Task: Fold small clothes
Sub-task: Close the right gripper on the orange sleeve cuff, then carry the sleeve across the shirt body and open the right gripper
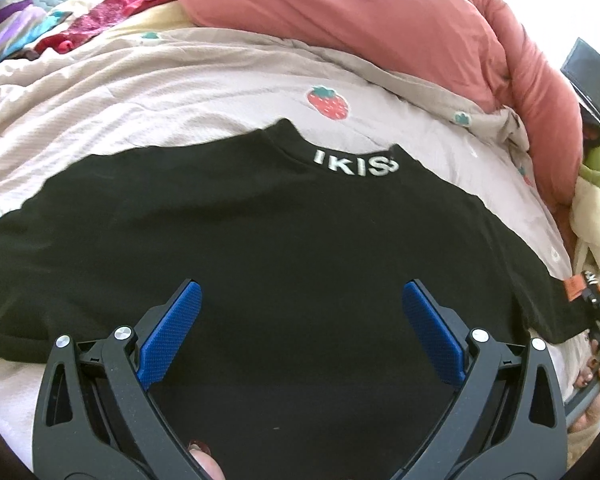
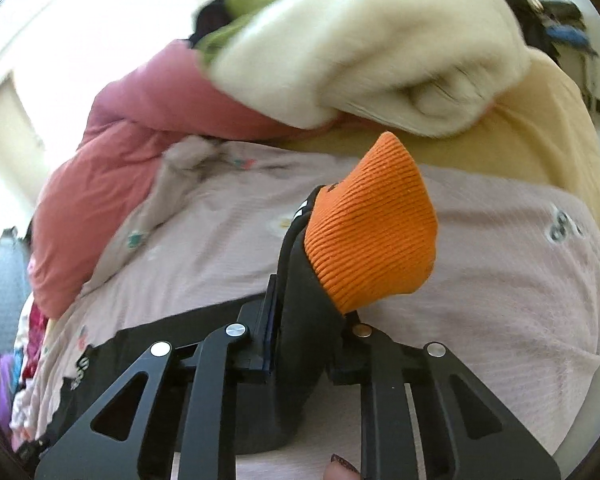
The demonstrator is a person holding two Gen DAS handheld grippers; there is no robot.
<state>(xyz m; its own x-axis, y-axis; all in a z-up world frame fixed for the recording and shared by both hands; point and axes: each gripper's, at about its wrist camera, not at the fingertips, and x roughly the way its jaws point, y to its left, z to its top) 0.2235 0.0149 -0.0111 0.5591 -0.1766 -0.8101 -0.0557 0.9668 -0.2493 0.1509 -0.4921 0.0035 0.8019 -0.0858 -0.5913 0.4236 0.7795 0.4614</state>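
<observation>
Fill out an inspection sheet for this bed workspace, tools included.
Surface: pale pink strawberry-print bedspread, wrinkled.
Job's things: black long-sleeved top with white collar lettering, spread flat; its orange ribbed cuff is lifted off the bed.
Clutter: salmon-pink quilt, cream fleece blanket, green cloth, red patterned fabric.
Grippers: left tool open, hanging over the top; right tool shut on the sleeve at the cuff.
Cables: dark cords at the far right, blurred.
Surroundings: dark screen-like panel, unclear.
</observation>
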